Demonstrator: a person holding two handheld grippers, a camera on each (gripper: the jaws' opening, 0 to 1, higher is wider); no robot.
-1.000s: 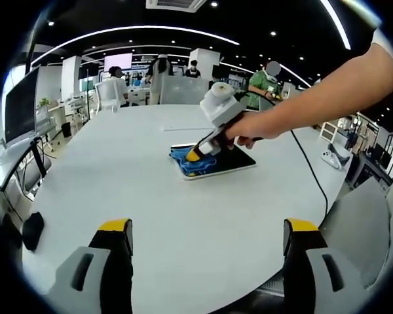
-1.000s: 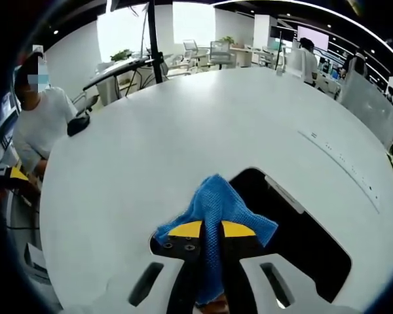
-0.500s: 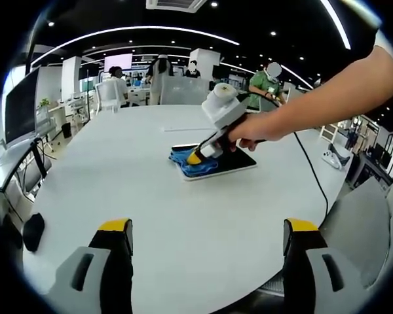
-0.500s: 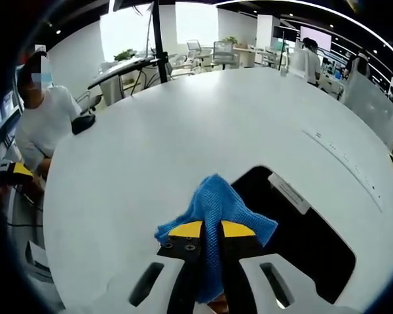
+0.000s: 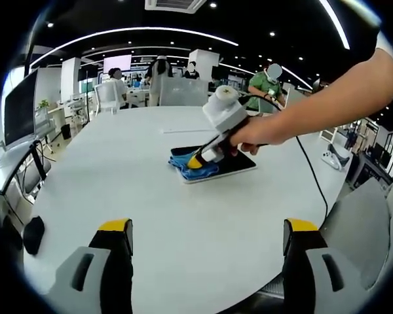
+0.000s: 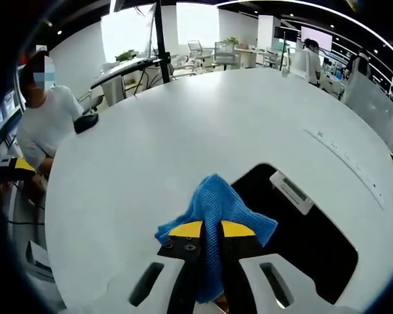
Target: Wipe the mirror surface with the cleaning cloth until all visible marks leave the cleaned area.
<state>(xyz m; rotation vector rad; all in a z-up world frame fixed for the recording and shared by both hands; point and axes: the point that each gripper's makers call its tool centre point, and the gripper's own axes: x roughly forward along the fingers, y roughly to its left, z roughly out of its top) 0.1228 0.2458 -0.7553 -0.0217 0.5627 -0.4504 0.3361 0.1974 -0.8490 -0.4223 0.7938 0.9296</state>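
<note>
A dark rectangular mirror [image 5: 232, 165] [image 6: 301, 242] lies flat on the round white table [image 5: 150, 203]. My right gripper [image 6: 211, 229] [image 5: 196, 159] is shut on a blue cleaning cloth [image 6: 216, 206] [image 5: 191, 166], and the cloth rests on the mirror's left end. A hand holds that gripper in the left gripper view. My left gripper [image 5: 206, 232] stands open near the table's front edge, well short of the mirror, with nothing between its yellow-tipped fingers [image 5: 114, 227].
A black object [image 6: 86, 122] lies near the table's far edge. A person in white [image 6: 42, 127] sits beside the table. A cable [image 5: 309, 167] runs across the table at the right. Desks, chairs and people fill the room behind.
The right gripper has slid the cloth a little along the mirror's left end. The left gripper has stayed put.
</note>
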